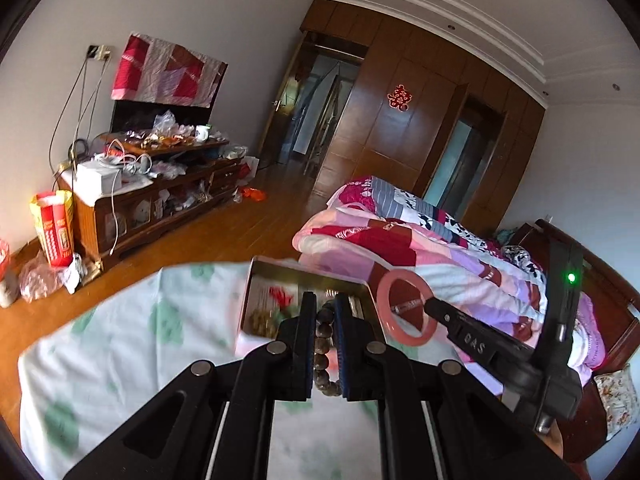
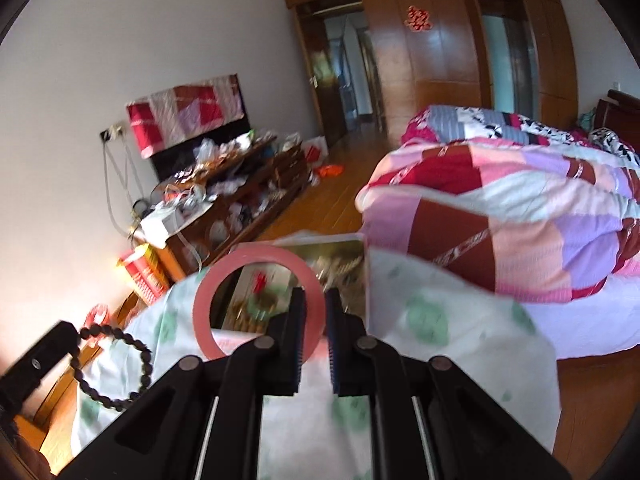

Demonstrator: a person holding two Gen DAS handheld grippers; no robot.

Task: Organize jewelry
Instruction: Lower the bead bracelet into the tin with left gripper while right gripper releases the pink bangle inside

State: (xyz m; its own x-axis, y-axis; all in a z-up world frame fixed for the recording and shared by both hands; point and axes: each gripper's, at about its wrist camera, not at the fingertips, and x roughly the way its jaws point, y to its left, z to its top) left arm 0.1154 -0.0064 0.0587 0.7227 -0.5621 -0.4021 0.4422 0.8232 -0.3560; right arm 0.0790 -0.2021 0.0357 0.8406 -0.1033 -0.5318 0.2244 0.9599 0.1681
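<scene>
Bedroom; white cloth with green print (image 1: 120, 344) covers the work surface, open jewelry box (image 1: 256, 280) at its far edge. Left gripper (image 1: 325, 344) clamps a dark bead bracelet (image 1: 322, 356); right gripper (image 2: 314, 332) pinches a pink bangle (image 2: 256, 256) by its rim. Both are held raised, short of the box, angled toward it, probably for dropping in.

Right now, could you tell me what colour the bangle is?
Pink; the bangle shows best in the right wrist view.
</scene>
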